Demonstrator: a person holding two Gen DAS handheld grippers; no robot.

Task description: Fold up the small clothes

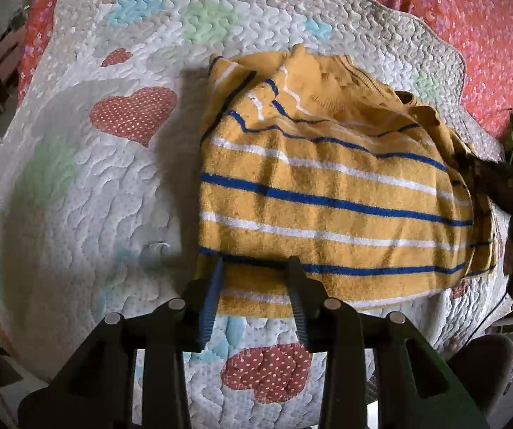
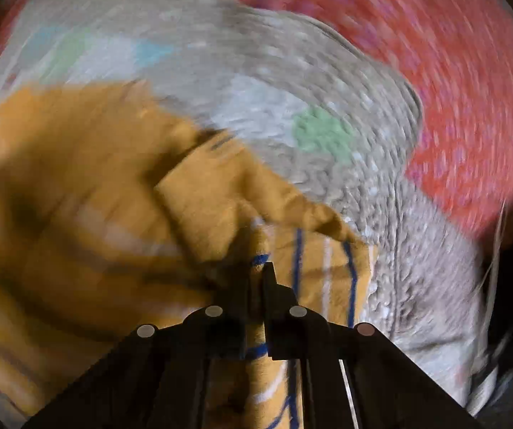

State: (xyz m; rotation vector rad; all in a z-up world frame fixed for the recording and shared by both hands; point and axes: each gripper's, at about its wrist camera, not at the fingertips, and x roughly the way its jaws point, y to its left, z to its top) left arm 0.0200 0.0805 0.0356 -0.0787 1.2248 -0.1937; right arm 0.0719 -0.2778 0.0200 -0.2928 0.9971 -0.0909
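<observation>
A small mustard-yellow garment with blue and white stripes (image 1: pixel 328 193) lies partly folded on a white quilted mat. My left gripper (image 1: pixel 256 262) is open, its fingers resting over the garment's near left edge with fabric between them. My right gripper (image 2: pixel 256 268) is shut on a fold of the same garment (image 2: pixel 199 214) and holds it lifted; that view is blurred by motion. The right gripper also shows at the right edge of the left wrist view (image 1: pixel 489 175), at the garment's right side.
The quilted mat (image 1: pixel 77 196) has red dotted hearts and pastel patches and lies on a red floral bedsheet (image 1: pixel 471 28). The mat's edge drops off at the left and near right. A grey chair (image 1: pixel 489 364) stands at lower right.
</observation>
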